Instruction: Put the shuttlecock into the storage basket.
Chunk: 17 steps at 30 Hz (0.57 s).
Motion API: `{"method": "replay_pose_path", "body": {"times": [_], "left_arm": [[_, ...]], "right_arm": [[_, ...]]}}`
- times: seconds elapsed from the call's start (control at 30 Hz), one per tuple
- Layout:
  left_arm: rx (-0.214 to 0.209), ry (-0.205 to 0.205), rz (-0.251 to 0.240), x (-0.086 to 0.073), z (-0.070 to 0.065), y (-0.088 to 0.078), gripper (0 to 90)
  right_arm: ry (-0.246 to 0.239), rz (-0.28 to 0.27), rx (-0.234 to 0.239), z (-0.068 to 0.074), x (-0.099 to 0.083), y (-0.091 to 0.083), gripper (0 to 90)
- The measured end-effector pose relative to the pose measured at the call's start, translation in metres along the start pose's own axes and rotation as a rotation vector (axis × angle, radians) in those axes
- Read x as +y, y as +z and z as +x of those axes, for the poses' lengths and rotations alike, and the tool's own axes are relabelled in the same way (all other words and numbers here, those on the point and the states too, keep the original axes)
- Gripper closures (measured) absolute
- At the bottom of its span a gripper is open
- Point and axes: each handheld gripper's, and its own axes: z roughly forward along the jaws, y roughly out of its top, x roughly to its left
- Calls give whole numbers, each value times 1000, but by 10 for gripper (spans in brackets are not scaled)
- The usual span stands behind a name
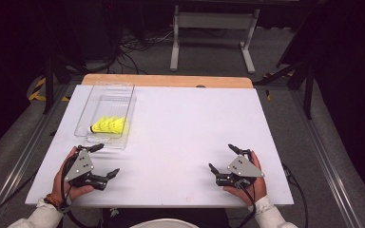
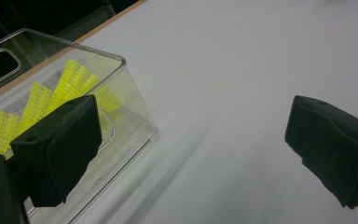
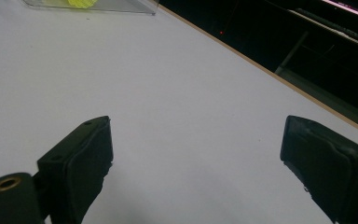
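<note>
tools: left tool [image 1: 108, 160] & right tool [image 1: 222, 157] both spread, empty; shuttlecocks [image 1: 109, 126] in clear box [image 1: 123, 97].

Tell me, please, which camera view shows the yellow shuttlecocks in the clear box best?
The high view: the yellow shuttlecocks lie whole inside the clear box, seen from above. The left gripper view shows their skirts close, partly behind a jaw. The right gripper view shows a small yellow patch at the top edge.

The shuttlecocks [image 1: 108, 126] lie in the box [image 1: 88, 112] at the table's [image 1: 190, 123] far left. The left gripper [image 1: 105, 160] rests just before it; the right gripper [image 1: 223, 158] sits well apart, at near right
</note>
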Motion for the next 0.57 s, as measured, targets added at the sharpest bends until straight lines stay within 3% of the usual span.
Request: {"method": "replay_pose_path", "body": {"times": [0.37,0.57], "left_arm": [[-6,-13,4,0,2,4,47],[14,-30,17,0,3,5,49]], "right_arm": [[24,-12,-14,-5,-2,0,101],[40,-15,-18,-6,-3,1,101]]}}
